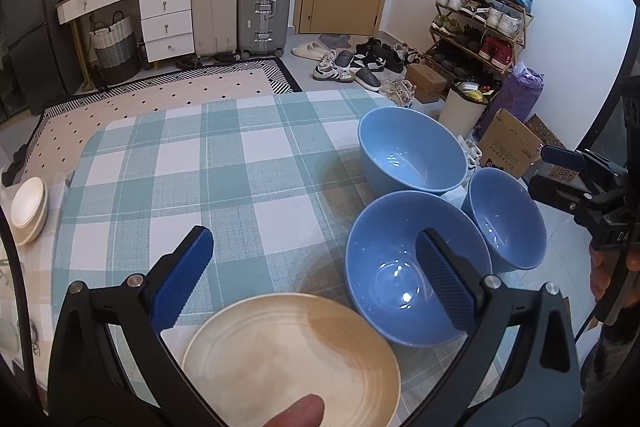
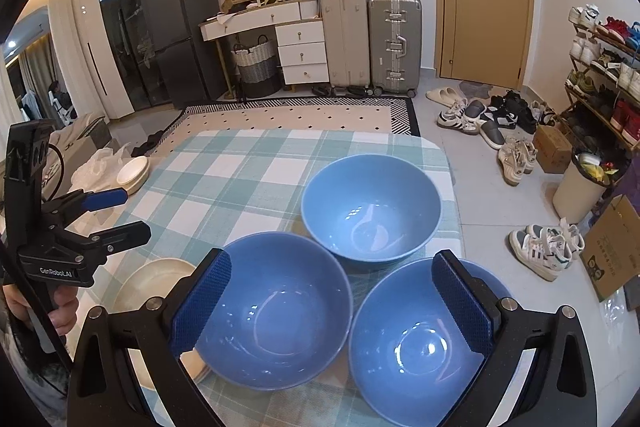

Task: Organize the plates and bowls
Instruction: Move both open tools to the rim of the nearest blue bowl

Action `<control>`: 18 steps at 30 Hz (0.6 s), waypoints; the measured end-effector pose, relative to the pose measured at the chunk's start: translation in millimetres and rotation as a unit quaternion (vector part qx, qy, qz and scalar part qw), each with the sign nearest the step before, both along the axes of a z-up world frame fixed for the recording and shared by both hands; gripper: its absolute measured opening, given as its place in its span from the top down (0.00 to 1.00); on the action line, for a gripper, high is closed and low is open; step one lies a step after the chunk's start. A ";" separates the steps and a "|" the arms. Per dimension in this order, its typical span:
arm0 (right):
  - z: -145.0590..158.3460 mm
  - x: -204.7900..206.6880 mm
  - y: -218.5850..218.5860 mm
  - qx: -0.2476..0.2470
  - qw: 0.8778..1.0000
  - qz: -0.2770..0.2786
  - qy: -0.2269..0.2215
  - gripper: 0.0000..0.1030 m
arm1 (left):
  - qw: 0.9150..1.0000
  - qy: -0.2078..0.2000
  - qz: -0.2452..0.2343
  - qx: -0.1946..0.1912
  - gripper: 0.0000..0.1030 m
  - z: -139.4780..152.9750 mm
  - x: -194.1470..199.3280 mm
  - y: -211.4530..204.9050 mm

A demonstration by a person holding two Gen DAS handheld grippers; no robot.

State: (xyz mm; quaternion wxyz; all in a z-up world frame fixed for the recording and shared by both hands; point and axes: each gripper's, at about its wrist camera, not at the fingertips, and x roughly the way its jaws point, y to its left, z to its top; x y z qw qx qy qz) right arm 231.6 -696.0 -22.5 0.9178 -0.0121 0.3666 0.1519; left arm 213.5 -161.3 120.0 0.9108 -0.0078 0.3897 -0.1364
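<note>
The left tongs (image 2: 116, 215) carry white lettering on the black body that reads "GenRobot.AI". A black pack on the dresser shows "36", and the shoe boxes stacked above the grey suitcase (image 2: 395, 45) have logos too small to read for sure. A cardboard box (image 2: 612, 247) on the floor bears printing I cannot make out.

Both tongs are spread wide and hold nothing. The left tongs hang over a cream plate (image 1: 292, 359) at the near edge of the checked counter (image 1: 208, 163), a fingertip showing just below it. The right tongs (image 2: 332, 307) hover over two of three blue bowls (image 2: 280, 311) clustered close together at the counter's right end. A small stack of cream dishes (image 1: 28, 209) sits at the far left.
</note>
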 end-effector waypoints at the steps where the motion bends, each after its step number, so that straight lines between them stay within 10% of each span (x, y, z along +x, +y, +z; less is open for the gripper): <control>1: -0.3 2.6 -2.2 0.001 1.000 -0.003 0.001 0.01 | 1.000 0.000 -0.001 0.001 0.02 0.2 2.7 -2.2; 18: -8.1 44.0 -14.5 -0.016 1.000 -0.013 0.021 0.01 | 1.000 0.026 -0.013 0.012 0.02 -11.0 58.0 -31.2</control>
